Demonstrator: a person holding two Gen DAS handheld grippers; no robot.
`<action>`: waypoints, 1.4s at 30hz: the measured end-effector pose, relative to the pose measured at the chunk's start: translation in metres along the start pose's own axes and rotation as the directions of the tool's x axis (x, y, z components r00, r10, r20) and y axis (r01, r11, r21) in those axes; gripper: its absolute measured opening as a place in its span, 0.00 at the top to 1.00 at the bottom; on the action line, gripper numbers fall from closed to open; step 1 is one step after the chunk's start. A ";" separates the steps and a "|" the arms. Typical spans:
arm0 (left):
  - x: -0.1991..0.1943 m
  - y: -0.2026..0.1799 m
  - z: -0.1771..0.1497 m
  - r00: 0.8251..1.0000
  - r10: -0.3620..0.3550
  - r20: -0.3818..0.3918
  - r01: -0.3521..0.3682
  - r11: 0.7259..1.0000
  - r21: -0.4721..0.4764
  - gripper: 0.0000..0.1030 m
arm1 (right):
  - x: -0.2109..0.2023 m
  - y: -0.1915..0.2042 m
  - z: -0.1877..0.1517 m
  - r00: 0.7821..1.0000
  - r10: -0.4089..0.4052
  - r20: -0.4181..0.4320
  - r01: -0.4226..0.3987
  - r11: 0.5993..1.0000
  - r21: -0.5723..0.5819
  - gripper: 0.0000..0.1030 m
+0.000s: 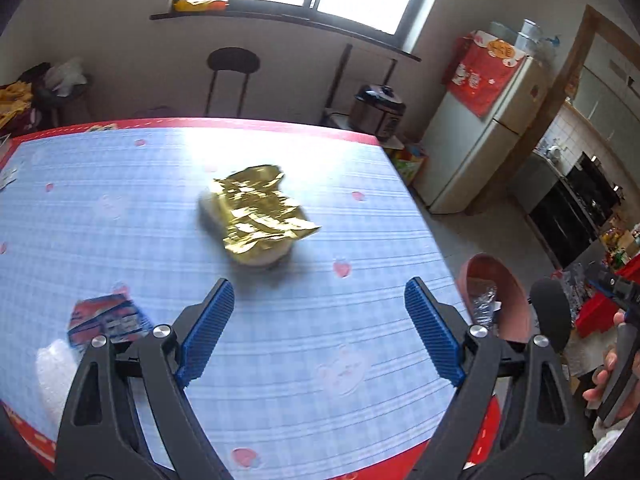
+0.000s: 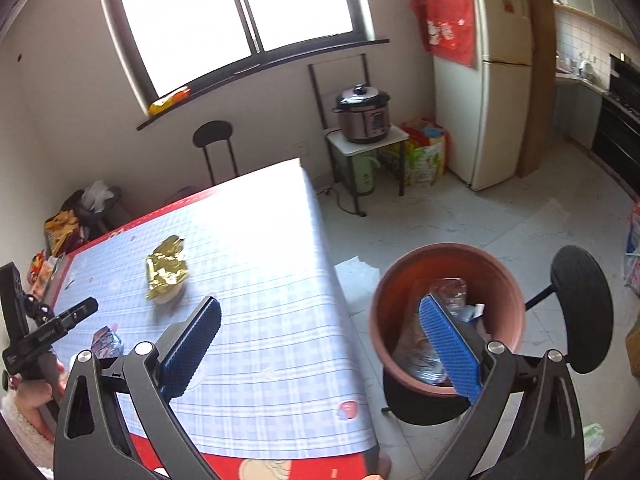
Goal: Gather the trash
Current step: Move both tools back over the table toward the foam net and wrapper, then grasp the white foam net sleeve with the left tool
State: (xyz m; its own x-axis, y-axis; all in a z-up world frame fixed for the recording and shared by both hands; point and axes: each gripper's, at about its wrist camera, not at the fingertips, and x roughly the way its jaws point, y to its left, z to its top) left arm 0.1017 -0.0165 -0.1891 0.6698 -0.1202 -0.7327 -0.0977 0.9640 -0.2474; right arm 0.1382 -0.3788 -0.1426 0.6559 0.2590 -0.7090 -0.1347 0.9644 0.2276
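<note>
Your left gripper (image 1: 320,330) gapes wide and empty over the bench (image 1: 120,216), gold foil wrapper (image 1: 256,216) mid-frame; your right gripper (image 2: 320,346) is wide too.

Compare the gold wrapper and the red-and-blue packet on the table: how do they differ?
The gold wrapper is shiny, crumpled foil, humped up over something pale; the red-and-blue packet is printed and lies flatter. The wrapper sits mid-table, ahead of the left hand-held gripper; the packet lies near the table's close edge, beside that gripper's left finger. The wrapper looks bigger. Both lie loose on the table, ungripped.
</note>
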 end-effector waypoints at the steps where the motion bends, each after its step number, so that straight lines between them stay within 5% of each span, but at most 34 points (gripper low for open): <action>1: -0.012 0.018 -0.007 0.999 0.031 0.007 -0.031 0.999 -0.019 0.16 | 0.005 0.013 0.000 1.000 0.018 -0.011 -0.018 1.000 -0.017 0.05; 4: -0.039 0.067 -0.027 0.990 0.143 0.006 -0.142 0.987 -0.074 0.16 | 0.020 0.047 -0.002 0.997 0.057 -0.051 -0.059 0.997 -0.042 0.05; 10: -0.067 0.162 -0.075 0.963 0.256 -0.083 -0.269 0.932 -0.241 0.10 | 0.050 0.099 -0.017 0.987 0.065 -0.145 -0.077 0.993 -0.085 0.05; 18: -0.050 0.209 -0.107 0.941 0.287 -0.179 -0.330 0.897 -0.294 0.10 | 0.077 0.147 -0.038 0.968 0.053 -0.244 -0.085 0.989 -0.122 0.05; 21: -0.040 0.216 -0.107 0.953 0.244 -0.180 -0.291 0.901 -0.323 0.10 | 0.083 0.165 -0.041 0.964 0.055 -0.260 -0.095 0.985 -0.145 0.05; 26: -0.020 0.229 -0.107 0.945 0.227 -0.234 -0.293 0.907 -0.303 0.12 | 0.088 0.185 -0.050 0.963 0.039 -0.268 -0.092 0.978 -0.189 0.05; 28: -0.016 0.233 -0.107 0.946 0.218 -0.242 -0.285 0.912 -0.296 0.17 | 0.091 0.191 -0.054 0.958 0.037 -0.285 -0.097 0.975 -0.201 0.05; 30: -0.014 0.235 -0.106 0.942 0.221 -0.253 -0.290 0.915 -0.281 0.39 | 0.095 0.195 -0.058 0.949 0.054 -0.311 -0.122 0.971 -0.205 0.05; 33: -0.019 0.241 -0.105 0.944 0.228 -0.237 -0.292 0.915 -0.280 0.57 | 0.098 0.200 -0.064 0.943 0.059 -0.328 -0.139 0.964 -0.228 0.05; 38: -0.034 0.257 -0.101 0.963 0.188 -0.195 -0.245 0.911 -0.330 0.66 | 0.111 0.224 -0.073 0.930 0.074 -0.360 -0.193 0.932 -0.308 0.05; 42: -0.047 0.267 -0.096 0.972 0.171 -0.161 -0.218 0.910 -0.352 0.67 | 0.133 0.268 -0.085 0.920 0.082 -0.383 -0.264 0.853 -0.451 0.05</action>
State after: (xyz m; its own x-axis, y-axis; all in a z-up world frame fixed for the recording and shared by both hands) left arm -0.0265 0.2239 -0.2810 0.5157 0.0096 -0.8567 -0.4939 0.8204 -0.2881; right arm 0.1264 -0.0817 -0.2323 0.3084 0.3382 -0.8891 -0.6227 0.7783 0.0801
